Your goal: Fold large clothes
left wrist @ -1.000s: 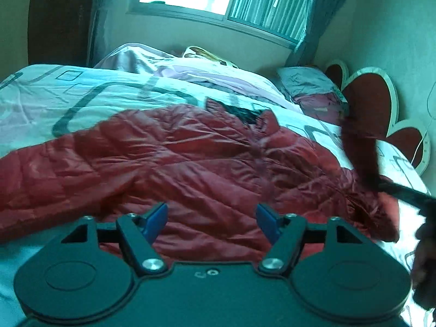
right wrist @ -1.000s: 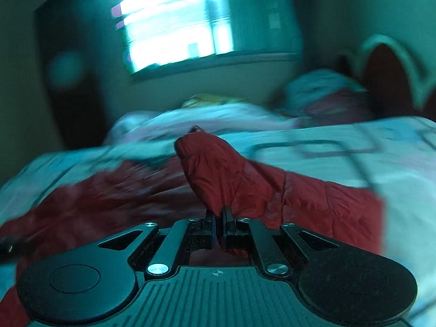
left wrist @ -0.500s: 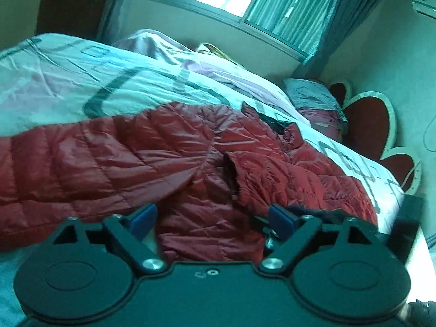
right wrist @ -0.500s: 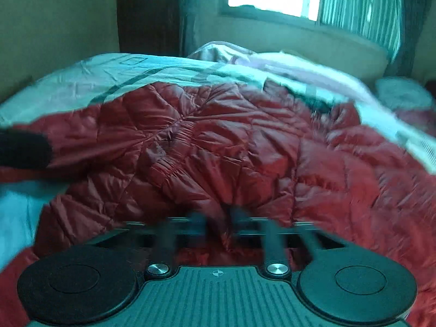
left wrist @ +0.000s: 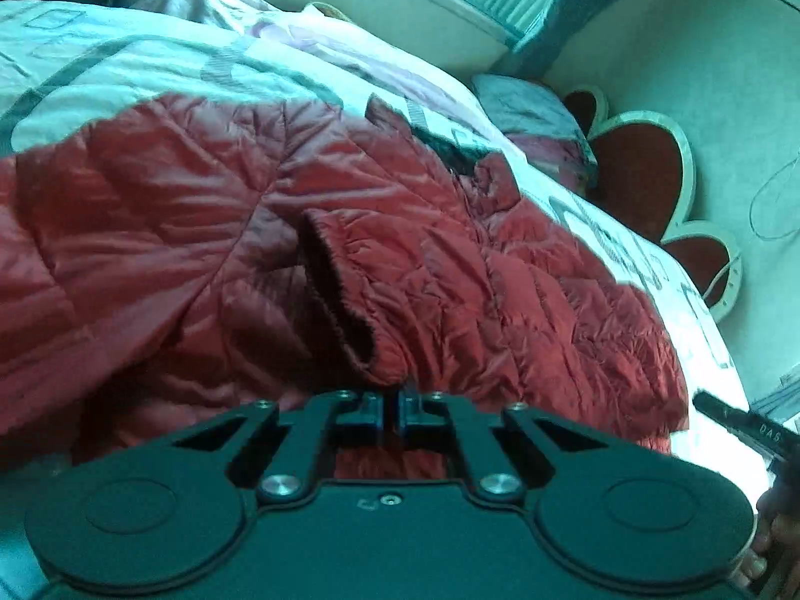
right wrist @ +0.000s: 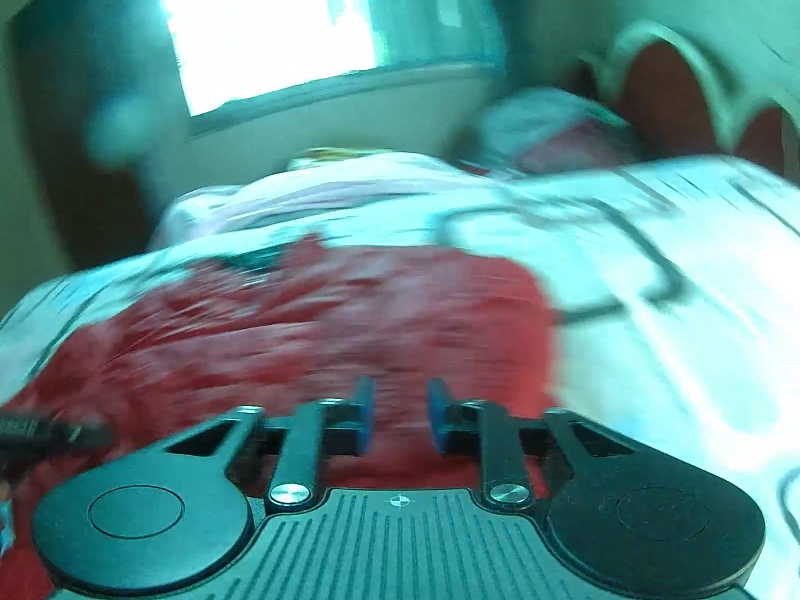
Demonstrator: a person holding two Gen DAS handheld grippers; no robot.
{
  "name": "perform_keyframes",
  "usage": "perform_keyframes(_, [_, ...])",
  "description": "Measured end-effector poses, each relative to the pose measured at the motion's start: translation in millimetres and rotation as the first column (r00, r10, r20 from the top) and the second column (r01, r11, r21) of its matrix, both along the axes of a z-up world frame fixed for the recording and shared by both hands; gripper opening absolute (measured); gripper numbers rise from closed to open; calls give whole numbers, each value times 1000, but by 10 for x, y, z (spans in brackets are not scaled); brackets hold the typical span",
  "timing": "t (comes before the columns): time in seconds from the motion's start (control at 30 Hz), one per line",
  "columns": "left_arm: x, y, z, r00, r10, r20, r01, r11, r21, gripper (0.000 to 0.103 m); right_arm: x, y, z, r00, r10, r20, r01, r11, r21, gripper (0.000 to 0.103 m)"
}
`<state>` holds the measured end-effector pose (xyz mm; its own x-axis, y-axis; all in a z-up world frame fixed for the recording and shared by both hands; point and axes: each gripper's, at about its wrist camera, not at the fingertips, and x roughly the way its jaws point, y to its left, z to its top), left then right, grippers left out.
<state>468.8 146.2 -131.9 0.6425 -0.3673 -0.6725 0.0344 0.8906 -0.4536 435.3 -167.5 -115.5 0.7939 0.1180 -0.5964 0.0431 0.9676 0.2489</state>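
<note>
1. The bed (left wrist: 125, 60) fills most of both views, covered by a pale cover printed with dark rounded outlines.
2. A red quilted jacket (left wrist: 190, 210) lies spread across the near part of the cover, one sleeve cuff (left wrist: 345, 295) folded over onto its body.
3. The jacket's dark-lined collar (left wrist: 450, 150) points toward the far side of the bed.
4. A heap of pale lilac bedding (left wrist: 320, 45) lies along the far edge, under the window.
5. A pillow (left wrist: 540, 115) lies at the head end, against the red heart-shaped headboard (left wrist: 645, 175).
6. In the blurred right wrist view, bare cover (right wrist: 675, 350) lies to the right of the jacket.
</note>
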Motion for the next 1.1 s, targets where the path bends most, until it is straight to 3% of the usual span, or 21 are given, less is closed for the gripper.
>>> perform_keyframes(0.13, [-198, 59, 246, 992, 53, 117, -61, 996, 68, 4, 65, -340, 8, 999, -44, -1, 44, 999, 21, 10])
perform_keyframes(0.23, [-220, 104, 174, 996, 59, 74, -68, 991, 117, 4, 224, -323, -78, 1000, 14, -22, -14, 1000, 14, 10])
perform_keyframes(0.33, [-177, 79, -18, 998, 57, 11, -58, 988, 141, 4, 469, -198, -476, 984, 39, -175, -50, 997, -59, 9])
perform_keyframes(0.47, [-217, 78, -49, 998, 57, 9, -57, 986, 154, 5, 490, -264, -447, 986, 63, -152, -75, 994, -77, 9])
perform_keyframes(0.5, [-236, 81, -28, 999, 51, 7, -51, 986, 160, 8, 484, -299, -431, 987, 63, -146, -74, 995, -70, 9])
perform_keyframes(0.53, [-266, 77, 25, 998, 58, 17, -60, 983, 175, 19, 450, -327, -375, 990, 60, -124, -67, 996, -57, 9])
perform_keyframes(0.57, [-323, 100, 107, 996, 71, 48, -79, 977, 200, 30, 425, -376, -308, 994, 56, -92, -61, 997, -47, 9])
perform_keyframes(0.63, [-407, 88, 288, 986, 87, 141, -123, 954, 274, 43, 410, -453, -173, 998, 45, -39, -47, 998, -50, 9])
perform_keyframes(0.73, [-289, -10, 419, 981, 40, 187, -93, 955, 282, 43, 649, -455, -28, 999, 50, -8, -51, 998, -47, 9])
perform_keyframes(0.83, [-30, -272, 413, 981, -31, 190, -34, 943, 331, 44, 972, -326, -15, 995, 99, -9, -100, 993, -70, 9])
perform_keyframes(0.97, [298, -450, 191, 989, -66, 130, 12, 923, 384, 44, 1363, -200, -171, 986, 158, -53, -162, 983, -83, 9])
perform_keyframes(1.1, [365, -323, -26, 994, -68, 81, 30, 918, 396, 44, 1658, -337, -431, 989, 105, -101, -116, 987, -112, 9])
